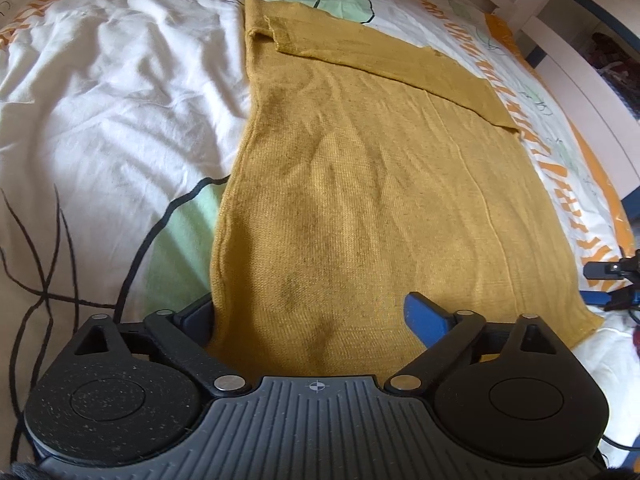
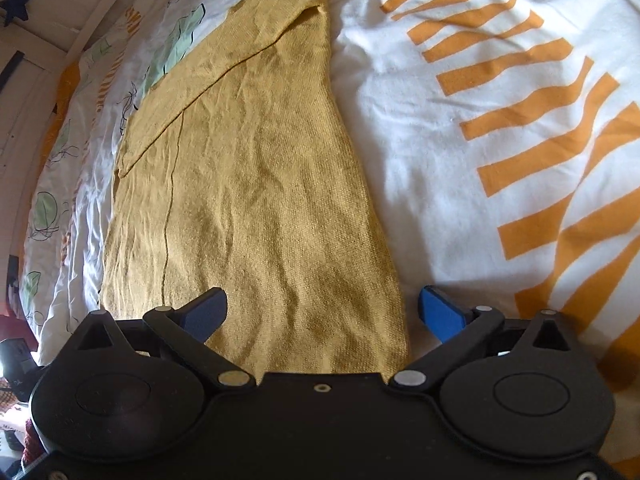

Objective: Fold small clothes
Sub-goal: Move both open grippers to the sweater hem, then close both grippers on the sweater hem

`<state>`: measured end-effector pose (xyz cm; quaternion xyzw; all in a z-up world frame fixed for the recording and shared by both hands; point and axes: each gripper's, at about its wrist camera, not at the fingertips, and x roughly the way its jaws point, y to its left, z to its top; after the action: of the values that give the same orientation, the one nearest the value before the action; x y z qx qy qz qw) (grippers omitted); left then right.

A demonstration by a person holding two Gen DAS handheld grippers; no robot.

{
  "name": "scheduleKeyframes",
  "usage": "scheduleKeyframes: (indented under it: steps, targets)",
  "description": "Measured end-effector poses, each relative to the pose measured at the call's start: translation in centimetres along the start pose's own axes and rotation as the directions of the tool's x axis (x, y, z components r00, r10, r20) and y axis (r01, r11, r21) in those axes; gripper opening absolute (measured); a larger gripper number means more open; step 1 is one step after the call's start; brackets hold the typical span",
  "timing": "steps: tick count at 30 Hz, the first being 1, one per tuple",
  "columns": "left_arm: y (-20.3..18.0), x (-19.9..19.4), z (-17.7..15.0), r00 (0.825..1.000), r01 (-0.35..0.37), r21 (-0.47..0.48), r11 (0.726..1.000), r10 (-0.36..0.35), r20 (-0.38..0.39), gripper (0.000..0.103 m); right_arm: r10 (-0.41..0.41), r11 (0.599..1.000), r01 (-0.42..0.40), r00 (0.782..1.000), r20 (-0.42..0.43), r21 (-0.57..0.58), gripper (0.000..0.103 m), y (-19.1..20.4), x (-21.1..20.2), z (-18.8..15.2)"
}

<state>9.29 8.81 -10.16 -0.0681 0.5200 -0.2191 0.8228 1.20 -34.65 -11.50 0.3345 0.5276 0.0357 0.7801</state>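
A mustard-yellow knitted garment (image 1: 360,184) is spread flat on a bed cover (image 1: 112,92) printed with green leaves and orange stripes. Its long axis runs straight away from both grippers, and a sleeve (image 1: 384,60) is already laid across the far end.

The left gripper (image 1: 316,316) is held over the near hem at the garment's left corner. Its jaws are spread wide and nothing is gripped: the left finger (image 1: 196,316) sits at the cloth's left edge, the right finger (image 1: 428,320) over the cloth itself. The near hem lies directly below and between them.

The right gripper (image 2: 324,312) is placed likewise at the near right corner, jaws wide and empty. Its left finger (image 2: 206,314) is over the cloth, and its right finger (image 2: 442,312) is just beyond the garment's right edge, over bare bed cover. In the left wrist view the tip of the other gripper is glimpsed at the right edge.

Both hands appear about equally near the hem, one at each corner. The next fold is judged to need the hem pinched at both corners and carried forward along the long axis toward the sleeve end.

No containers are seen.
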Motion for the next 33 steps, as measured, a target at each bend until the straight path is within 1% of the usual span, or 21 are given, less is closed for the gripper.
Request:
scheduleKeyframes:
  steps: [1,2,5,10,15,17,20,21,22,23,24,26,29,31,33]
  targets:
    - [-0.1,0.1,0.0,1.000,0.003,0.003,1.000,-0.003,-0.003,0.101,0.006,1.000,-0.006,1.000,-0.003,0.003,0.103,-0.1,0.1,0.1]
    - [-0.2,0.2,0.0,1.000,0.005,0.008,1.000,-0.005,-0.003,0.102,0.014,1.000,-0.014,1.000,-0.004,0.008,0.103,-0.2,0.2,0.1]
    - [-0.4,0.4,0.0,1.000,-0.004,0.019,1.000,0.004,-0.003,0.102,0.039,0.999,-0.039,0.999,-0.005,0.027,0.103,-0.6,0.1,0.2]
    - [-0.2,0.3,0.0,1.000,0.005,0.012,1.000,-0.005,0.002,0.102,0.069,0.996,-0.069,0.998,-0.010,0.049,0.103,-1.0,0.1,0.3]
    - [0.0,0.1,0.1,1.000,0.009,0.008,1.000,-0.009,-0.005,0.100,0.073,0.997,-0.073,0.997,-0.021,0.026,0.103,-0.9,0.1,0.2]
    - [0.1,-0.4,0.0,1.000,-0.015,0.006,1.000,0.015,0.003,0.084,0.084,0.996,-0.083,0.996,-0.031,0.016,0.103,-0.7,0.2,0.1]
    - [0.8,-1.1,-0.2,1.000,-0.023,-0.021,1.000,0.023,0.016,0.069,0.101,0.995,-0.101,0.994,-0.049,0.001,0.103,-0.5,0.1,-0.1]
    - [1.1,-1.2,-0.1,1.000,-0.016,-0.041,0.999,0.017,0.018,0.066,0.103,0.995,-0.104,0.993,-0.055,-0.007,0.103,-0.5,0.1,-0.2]
    - [1.5,-1.4,-0.1,1.000,-0.012,-0.063,0.998,0.014,0.020,0.060,0.102,0.995,-0.103,0.993,-0.060,-0.014,0.102,-0.3,0.1,-0.2]
    - [1.8,-1.5,-0.1,1.000,-0.007,-0.085,0.996,0.009,0.022,0.057,0.102,0.994,-0.103,0.993,-0.066,-0.021,0.102,-0.2,0.1,-0.3]
    - [2.2,-1.6,-0.1,1.000,0.000,-0.105,0.994,0.003,0.023,0.056,0.102,0.994,-0.104,0.992,-0.071,-0.027,0.102,-0.1,0.1,-0.3]
    - [2.5,-1.7,0.0,1.000,-0.002,-0.126,0.992,0.005,0.023,0.048,0.098,0.994,-0.101,0.992,-0.076,-0.034,0.100,0.0,0.0,-0.3]
    - [2.4,-1.9,-0.1,1.000,-0.016,-0.124,0.992,0.018,0.018,0.042,0.092,0.995,-0.094,0.993,-0.072,-0.029,0.094,-0.1,-0.1,-0.3]
    - [2.3,-2.1,-0.1,1.000,-0.017,-0.121,0.992,0.019,0.011,0.040,0.090,0.996,-0.092,0.994,-0.069,-0.022,0.086,-0.4,-0.3,-0.4]
    - [2.3,-2.3,-0.2,1.000,-0.015,-0.129,0.992,0.016,0.007,0.038,0.083,0.996,-0.085,0.994,-0.069,-0.016,0.073,-0.6,-0.4,-0.5]
